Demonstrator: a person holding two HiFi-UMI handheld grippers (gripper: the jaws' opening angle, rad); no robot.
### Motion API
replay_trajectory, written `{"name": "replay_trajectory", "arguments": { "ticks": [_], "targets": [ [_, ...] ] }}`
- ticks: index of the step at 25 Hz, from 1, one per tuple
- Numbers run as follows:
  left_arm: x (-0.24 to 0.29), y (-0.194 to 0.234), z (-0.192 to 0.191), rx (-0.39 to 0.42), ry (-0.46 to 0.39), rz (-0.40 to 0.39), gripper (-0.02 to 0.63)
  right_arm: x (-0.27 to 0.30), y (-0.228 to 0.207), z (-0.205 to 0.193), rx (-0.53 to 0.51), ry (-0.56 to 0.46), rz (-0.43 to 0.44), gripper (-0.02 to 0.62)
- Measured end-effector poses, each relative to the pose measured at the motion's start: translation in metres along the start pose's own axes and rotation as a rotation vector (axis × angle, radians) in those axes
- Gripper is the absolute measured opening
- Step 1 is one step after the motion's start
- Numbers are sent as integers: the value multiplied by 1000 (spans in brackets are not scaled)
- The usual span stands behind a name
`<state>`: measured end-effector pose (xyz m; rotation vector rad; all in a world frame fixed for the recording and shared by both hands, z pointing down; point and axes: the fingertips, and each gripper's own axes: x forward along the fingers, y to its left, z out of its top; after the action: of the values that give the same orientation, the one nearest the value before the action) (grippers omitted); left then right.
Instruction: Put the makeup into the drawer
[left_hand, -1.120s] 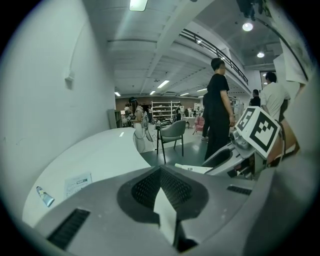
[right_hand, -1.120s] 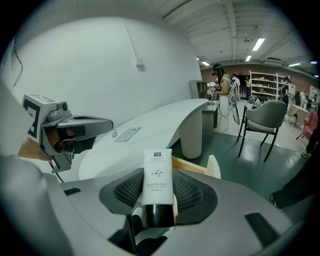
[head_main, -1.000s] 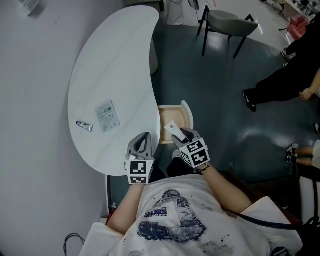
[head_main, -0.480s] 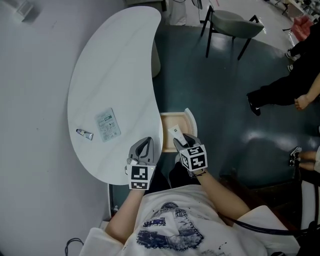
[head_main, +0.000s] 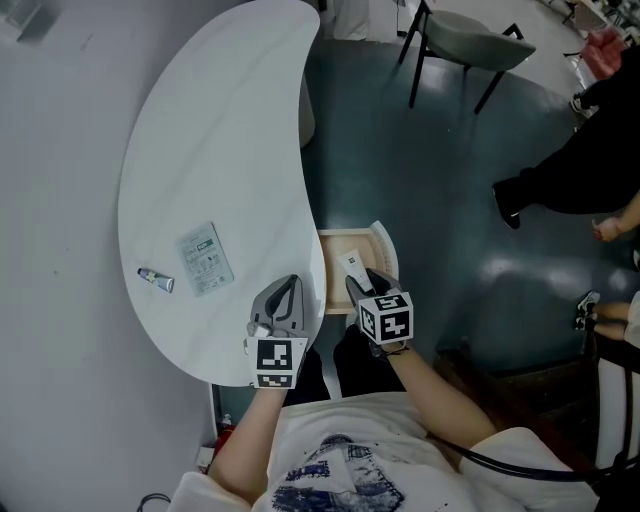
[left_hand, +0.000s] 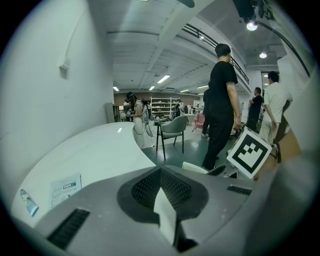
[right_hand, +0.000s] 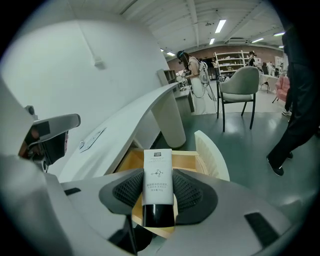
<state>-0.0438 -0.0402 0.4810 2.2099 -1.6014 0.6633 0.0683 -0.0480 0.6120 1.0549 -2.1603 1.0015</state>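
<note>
- Fingers (left_hand: 142, 187) of my left gripper (head_main: 287, 292) sit pressed together, over the table (head_main: 220, 130) edge.
- My right gripper (head_main: 360, 288) clamps the white makeup tube (right_hand: 158, 175), black cap toward me, above the open drawer (right_hand: 187, 161).

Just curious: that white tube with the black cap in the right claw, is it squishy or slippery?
Probably squishy: the tube looks like a flat-ended plastic squeeze tube, so the right claw could dent it. Its smooth skin may slip, though the ribbed pads should help.
</note>
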Motion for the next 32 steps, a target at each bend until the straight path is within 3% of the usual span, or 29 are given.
{"name": "replay_trajectory", "arguments": {
  "ticks": [21,28,32],
  "targets": [
    [49,15,-18,-21,10,-21,46,55,-13,-10,98,-7,-27,196],
    [56,23,-21,-23,34,-8,46,76,-20,-25,77,104,-82,196],
    [56,26,-22,-21,45,-4,46,83,-12,-24,66,102,-68,196]
  ]
}}
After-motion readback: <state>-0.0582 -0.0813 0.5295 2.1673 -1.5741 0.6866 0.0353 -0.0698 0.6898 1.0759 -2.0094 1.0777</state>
